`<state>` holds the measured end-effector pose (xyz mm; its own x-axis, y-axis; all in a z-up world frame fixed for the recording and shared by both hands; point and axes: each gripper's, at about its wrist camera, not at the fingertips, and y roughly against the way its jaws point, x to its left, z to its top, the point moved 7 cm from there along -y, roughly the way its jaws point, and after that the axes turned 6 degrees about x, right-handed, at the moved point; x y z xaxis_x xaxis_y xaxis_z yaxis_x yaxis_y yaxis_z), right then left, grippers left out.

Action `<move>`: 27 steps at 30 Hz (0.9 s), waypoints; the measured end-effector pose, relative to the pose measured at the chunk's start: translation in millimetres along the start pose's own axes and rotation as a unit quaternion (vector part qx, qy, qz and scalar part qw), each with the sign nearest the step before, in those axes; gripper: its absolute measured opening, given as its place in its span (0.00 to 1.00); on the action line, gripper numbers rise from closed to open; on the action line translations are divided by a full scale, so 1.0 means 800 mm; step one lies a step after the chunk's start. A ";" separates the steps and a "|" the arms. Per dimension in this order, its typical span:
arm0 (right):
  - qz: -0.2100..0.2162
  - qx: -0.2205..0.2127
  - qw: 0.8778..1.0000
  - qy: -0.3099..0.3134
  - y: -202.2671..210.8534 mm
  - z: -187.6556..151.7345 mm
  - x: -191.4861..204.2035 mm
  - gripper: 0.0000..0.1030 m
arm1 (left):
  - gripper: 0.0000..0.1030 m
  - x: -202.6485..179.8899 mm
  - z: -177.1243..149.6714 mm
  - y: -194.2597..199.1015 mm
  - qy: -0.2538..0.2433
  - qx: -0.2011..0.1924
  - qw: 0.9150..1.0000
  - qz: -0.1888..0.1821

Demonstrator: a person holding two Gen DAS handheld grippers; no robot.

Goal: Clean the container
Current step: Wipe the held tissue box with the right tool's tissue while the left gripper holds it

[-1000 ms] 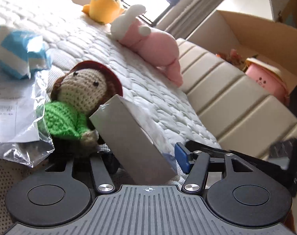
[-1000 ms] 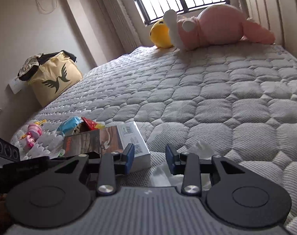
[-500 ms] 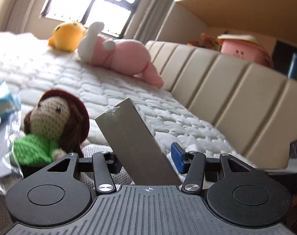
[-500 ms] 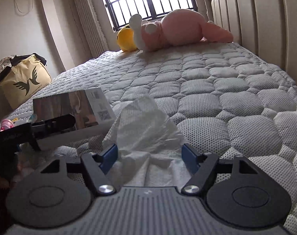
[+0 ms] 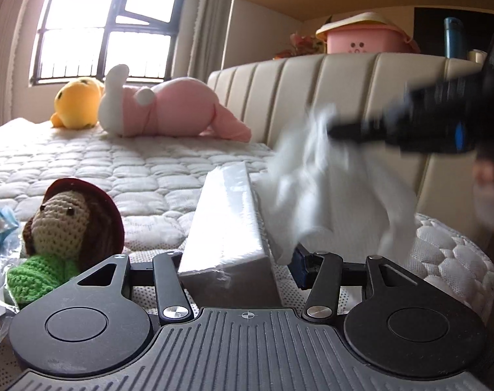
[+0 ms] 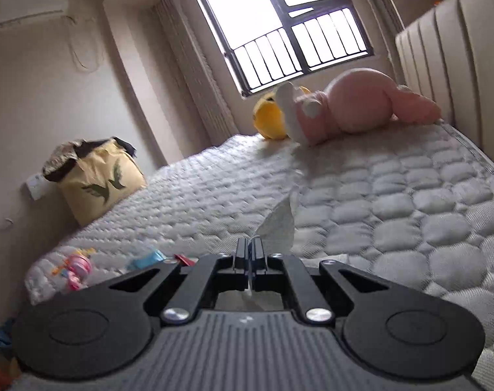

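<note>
Your left gripper (image 5: 237,270) clamps the grey box (image 5: 225,228), tilted at lower centre of the left view. Its contents cannot be told. Your right gripper (image 6: 251,252) is pinched tight on a white tissue (image 6: 279,221); in the left view the tissue (image 5: 328,189) hangs just right of the box. A crocheted doll (image 5: 67,228) lies lower left on the mattress (image 5: 132,169). The pink plush (image 6: 354,107) and yellow plush (image 6: 269,117) rest well apart, by the window.

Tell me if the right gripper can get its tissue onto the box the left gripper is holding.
Probably yes. The right gripper is shut on the tissue, which already hangs right beside the box held up by the left gripper. Nothing sits between them.
</note>
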<state>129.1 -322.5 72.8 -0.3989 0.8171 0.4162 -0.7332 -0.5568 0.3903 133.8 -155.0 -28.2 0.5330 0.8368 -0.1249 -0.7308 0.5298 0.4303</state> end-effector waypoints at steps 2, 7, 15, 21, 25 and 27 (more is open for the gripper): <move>0.040 -0.017 0.999 0.004 0.003 0.019 0.023 0.02 | 0.53 0.003 -0.002 -0.001 0.007 0.001 1.000 -0.004; 0.070 -0.006 0.996 0.047 -0.024 0.023 0.063 0.03 | 0.53 0.008 -0.007 -0.002 0.013 0.002 1.000 -0.012; -0.013 0.088 0.995 0.035 -0.070 -0.054 0.025 0.03 | 0.55 0.012 -0.016 -0.004 0.010 0.001 1.000 -0.018; -0.059 0.091 0.994 -0.004 -0.051 -0.067 -0.021 0.03 | 0.57 0.012 -0.021 -0.005 0.002 0.003 1.000 -0.015; -0.136 0.092 0.986 -0.007 -0.046 -0.073 -0.056 0.04 | 0.60 0.016 -0.022 -0.007 0.002 0.004 1.000 -0.014; -0.167 0.095 0.981 -0.013 -0.044 -0.078 -0.074 0.04 | 0.61 0.010 -0.023 -0.002 0.000 0.004 1.000 -0.014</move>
<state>144.4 -342.0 -17.0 -0.1370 0.9561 0.2590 -0.7042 -0.2779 0.6533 131.1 -146.4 -46.4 0.5534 0.8216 -0.1370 -0.7120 0.5520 0.4339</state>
